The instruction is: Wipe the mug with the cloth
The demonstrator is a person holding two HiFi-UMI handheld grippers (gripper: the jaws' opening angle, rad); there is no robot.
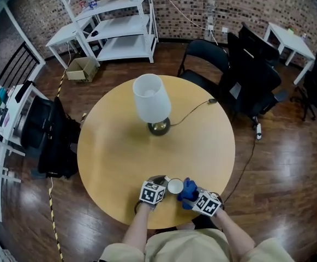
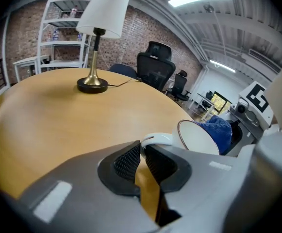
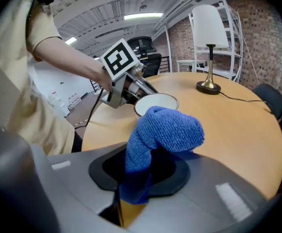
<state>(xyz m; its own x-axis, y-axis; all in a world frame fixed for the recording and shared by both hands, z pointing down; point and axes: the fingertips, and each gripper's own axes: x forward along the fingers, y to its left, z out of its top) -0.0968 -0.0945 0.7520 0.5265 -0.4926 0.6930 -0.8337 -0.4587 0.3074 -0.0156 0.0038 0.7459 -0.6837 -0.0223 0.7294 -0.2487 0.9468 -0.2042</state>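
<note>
A white mug (image 1: pixel 175 186) with a thin dark rim is held on its side, a little above the round wooden table (image 1: pixel 120 146) near its front edge. My left gripper (image 2: pixel 141 149) is shut on the mug's handle (image 2: pixel 156 139); the mug's open mouth (image 2: pixel 196 137) faces the right gripper. My right gripper (image 3: pixel 138 164) is shut on a blue cloth (image 3: pixel 166 129), whose bunched end sticks out past the jaws. In the head view the cloth (image 1: pixel 188 191) lies against the mug's right side, between the left gripper (image 1: pixel 162 183) and the right gripper (image 1: pixel 195 196). The mug (image 3: pixel 156 102) shows behind the cloth.
A lamp (image 1: pixel 153 102) with a white shade stands at the table's middle, its cord (image 1: pixel 193 109) running off the far right edge. Black office chairs (image 1: pixel 251 70) stand beyond the table, with a white shelf unit (image 1: pixel 114 21) and a cardboard box (image 1: pixel 82 69) at the back left.
</note>
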